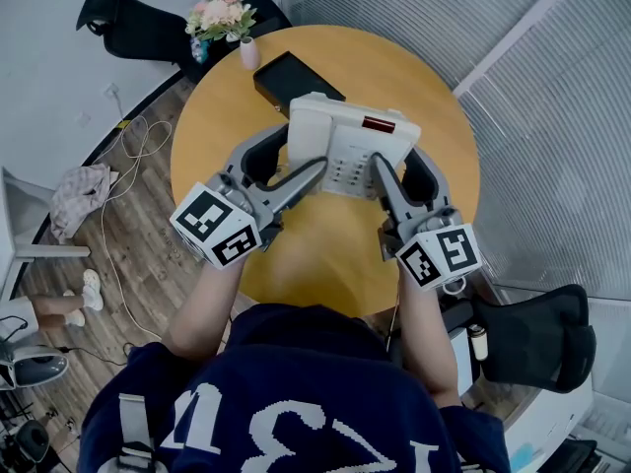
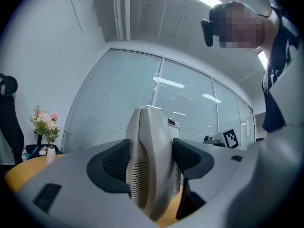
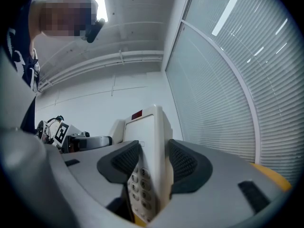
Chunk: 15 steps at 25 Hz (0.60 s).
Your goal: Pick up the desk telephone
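Observation:
A white desk telephone (image 1: 350,136) with a keypad and a small red display is held between my two grippers over the round yellow table (image 1: 315,249). My left gripper (image 1: 304,151) is shut on its left side, where the handset lies. In the left gripper view both dark pads press the handset end of the phone (image 2: 147,146), at the left gripper (image 2: 149,167). My right gripper (image 1: 399,161) is shut on the phone's right edge. The right gripper view shows the keypad side of the phone (image 3: 152,132) clamped at the right gripper (image 3: 151,167). The phone looks slightly raised off the tabletop.
A flat black device (image 1: 291,77) lies on the table just behind the phone, and a small vase of flowers (image 1: 225,20) stands at the far edge. Black office chairs (image 1: 138,23) (image 1: 537,338) stand beyond and to the right. A cloth (image 1: 81,193) and cables lie on the floor at left.

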Each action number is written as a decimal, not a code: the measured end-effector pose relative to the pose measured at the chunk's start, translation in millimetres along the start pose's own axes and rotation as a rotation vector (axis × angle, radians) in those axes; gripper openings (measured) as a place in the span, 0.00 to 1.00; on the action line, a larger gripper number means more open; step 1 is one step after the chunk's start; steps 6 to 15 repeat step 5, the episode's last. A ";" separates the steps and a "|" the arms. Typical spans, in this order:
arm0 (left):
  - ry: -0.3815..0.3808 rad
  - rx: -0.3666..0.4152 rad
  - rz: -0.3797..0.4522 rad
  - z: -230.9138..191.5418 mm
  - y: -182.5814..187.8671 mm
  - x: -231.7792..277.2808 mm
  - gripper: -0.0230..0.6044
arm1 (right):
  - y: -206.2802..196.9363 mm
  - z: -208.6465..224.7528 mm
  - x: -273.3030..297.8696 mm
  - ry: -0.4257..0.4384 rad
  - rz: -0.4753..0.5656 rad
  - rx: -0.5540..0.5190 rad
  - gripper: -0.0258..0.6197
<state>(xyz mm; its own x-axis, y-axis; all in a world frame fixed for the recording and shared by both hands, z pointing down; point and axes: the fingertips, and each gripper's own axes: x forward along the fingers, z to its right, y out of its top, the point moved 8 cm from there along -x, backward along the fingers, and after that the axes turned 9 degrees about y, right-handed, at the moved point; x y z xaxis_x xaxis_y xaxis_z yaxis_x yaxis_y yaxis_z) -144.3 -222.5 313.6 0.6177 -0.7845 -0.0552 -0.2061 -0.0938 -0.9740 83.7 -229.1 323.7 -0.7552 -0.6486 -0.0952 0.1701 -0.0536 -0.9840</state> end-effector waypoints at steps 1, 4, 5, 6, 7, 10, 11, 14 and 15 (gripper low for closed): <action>0.001 -0.001 0.002 0.1 -0.1 0.1 0.51 | 0.1 0.1 -0.1 0.000 0.001 0.000 0.37; 0.004 -0.002 0.001 0.9 -1.8 0.7 0.51 | -0.9 1.0 -0.9 0.000 0.002 0.002 0.37; 0.005 -0.003 0.000 1.2 -2.6 0.9 0.51 | -1.3 1.4 -1.3 0.000 0.002 0.003 0.37; 0.005 -0.003 0.000 1.2 -2.6 0.9 0.51 | -1.3 1.4 -1.3 0.000 0.002 0.003 0.37; 0.005 -0.003 0.000 1.2 -2.6 0.9 0.51 | -1.3 1.4 -1.3 0.000 0.002 0.003 0.37; 0.005 -0.003 0.000 1.2 -2.6 0.9 0.51 | -1.3 1.4 -1.3 0.000 0.002 0.003 0.37; 0.005 -0.003 0.000 1.2 -2.6 0.9 0.51 | -1.3 1.4 -1.3 0.000 0.002 0.003 0.37; 0.005 -0.003 0.000 1.2 -2.6 0.9 0.51 | -1.3 1.4 -1.3 0.000 0.002 0.003 0.37; 0.005 -0.003 0.000 1.2 -2.6 0.9 0.51 | -1.3 1.4 -1.3 0.000 0.002 0.003 0.37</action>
